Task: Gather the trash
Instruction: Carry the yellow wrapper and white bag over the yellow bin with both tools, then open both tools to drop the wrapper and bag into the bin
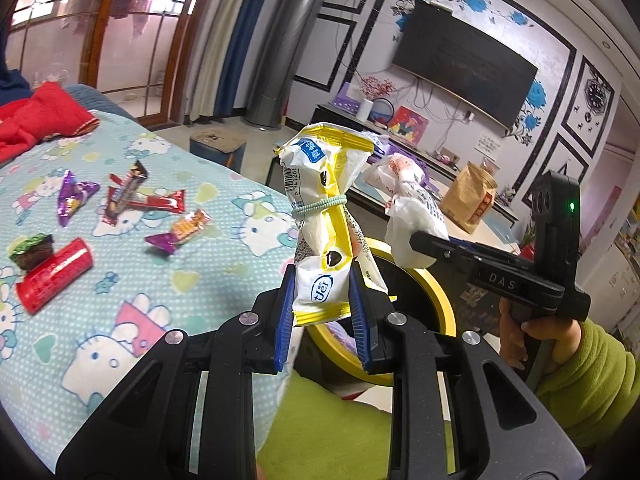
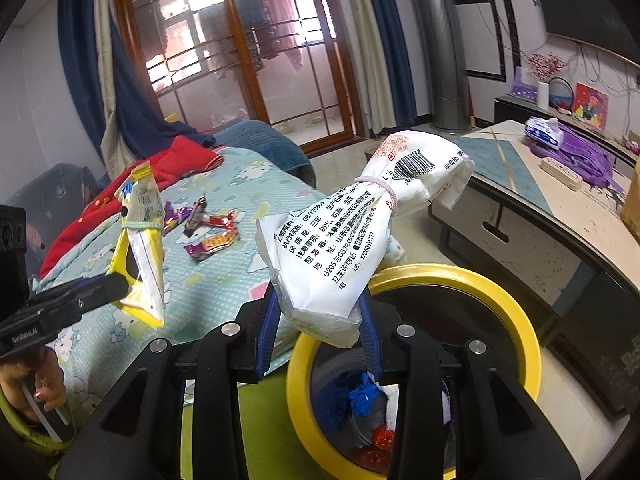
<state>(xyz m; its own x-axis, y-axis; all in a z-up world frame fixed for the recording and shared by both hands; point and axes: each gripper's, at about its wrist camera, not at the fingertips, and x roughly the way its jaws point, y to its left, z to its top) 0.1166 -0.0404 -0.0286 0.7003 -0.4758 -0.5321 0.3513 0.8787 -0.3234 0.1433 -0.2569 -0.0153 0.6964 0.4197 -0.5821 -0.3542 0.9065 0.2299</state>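
Observation:
My left gripper is shut on a yellow and white packet tied with a green band, held upright beside the bed edge. It also shows in the right wrist view. My right gripper is shut on a white printed packet tied with a pale band, held over the yellow-rimmed bin. The bin holds blue, white and red scraps. The white packet and right gripper show in the left wrist view. Several candy wrappers lie on the bed.
A red tube and a dark green-topped piece lie on the Hello Kitty sheet. Red clothing sits at the bed's far end. A low table with a purple bag stands to the right.

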